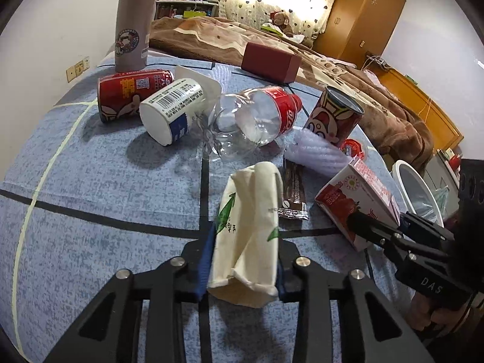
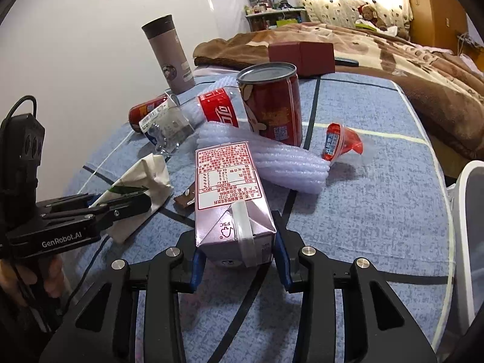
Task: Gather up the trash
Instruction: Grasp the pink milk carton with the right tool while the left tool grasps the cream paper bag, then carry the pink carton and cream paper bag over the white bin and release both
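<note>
- Left wrist view: left gripper (image 1: 243, 269) closed tight on a crumpled cream paper bag (image 1: 248, 227) with green print, blue pads pressed to both its sides, the bag standing up from the blue bedspread (image 1: 90, 211).
- Beyond the bag: brown snack wrapper (image 1: 294, 193), white foam sleeve (image 1: 320, 151), clear plastic bottle (image 1: 257, 118) with red label, white cup (image 1: 171, 110) on its side, red can (image 1: 130, 93) lying flat, second red can (image 1: 332, 118) tilted, grey flask (image 1: 134, 21) upright, dark red box (image 1: 270, 60).
- At right: milk carton (image 1: 357, 199) met by the right gripper; white bin (image 1: 419, 190) just past the bed edge.
- Right wrist view: right gripper (image 2: 240, 260) closed partway around the near end of the milk carton (image 2: 227, 193), blue pads against both sides, carton lying on the bedspread (image 2: 378, 211).
- Behind the carton: foam sleeve (image 2: 272, 157), tilted can (image 2: 272, 103), small red jelly cup (image 2: 340, 142) on its side.
- At left: left gripper (image 2: 142, 201) with the paper bag (image 2: 145, 175) clamped.
</note>
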Demonstrator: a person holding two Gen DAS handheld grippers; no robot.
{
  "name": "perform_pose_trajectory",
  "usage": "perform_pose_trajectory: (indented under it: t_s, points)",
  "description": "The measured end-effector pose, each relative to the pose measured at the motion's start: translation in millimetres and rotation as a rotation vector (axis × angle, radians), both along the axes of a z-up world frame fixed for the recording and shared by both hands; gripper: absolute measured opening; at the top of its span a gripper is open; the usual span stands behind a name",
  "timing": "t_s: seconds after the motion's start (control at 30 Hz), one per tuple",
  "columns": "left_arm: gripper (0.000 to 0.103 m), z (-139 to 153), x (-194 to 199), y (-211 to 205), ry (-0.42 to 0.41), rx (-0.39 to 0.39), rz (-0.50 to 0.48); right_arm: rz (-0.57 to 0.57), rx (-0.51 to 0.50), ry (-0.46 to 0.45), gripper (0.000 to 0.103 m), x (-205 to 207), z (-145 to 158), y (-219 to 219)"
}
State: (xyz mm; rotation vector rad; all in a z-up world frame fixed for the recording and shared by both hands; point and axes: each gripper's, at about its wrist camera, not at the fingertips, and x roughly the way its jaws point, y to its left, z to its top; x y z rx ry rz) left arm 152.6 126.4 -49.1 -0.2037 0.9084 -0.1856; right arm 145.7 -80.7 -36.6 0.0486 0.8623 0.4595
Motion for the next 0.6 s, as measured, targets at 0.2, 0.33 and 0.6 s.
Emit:
perform_pose_trajectory:
  t_s: [0.2, 0.33, 0.6]
  points:
    - [0.031, 4, -7, -1, -0.016, 0.01, 0.023, -0.018, -0.018, -0.044, 0.039, -6, 5, -2]
    - [0.031, 9, -14, -3, -0.034, 0.026, 0.04, -0.026, -0.011, -0.048, 0.039, -8, 5, -4]
    - [0.031, 22, -28, -9, -0.075, 0.046, 0.051, -0.049, 0.018, -0.056, 0.039, -16, 9, -11]
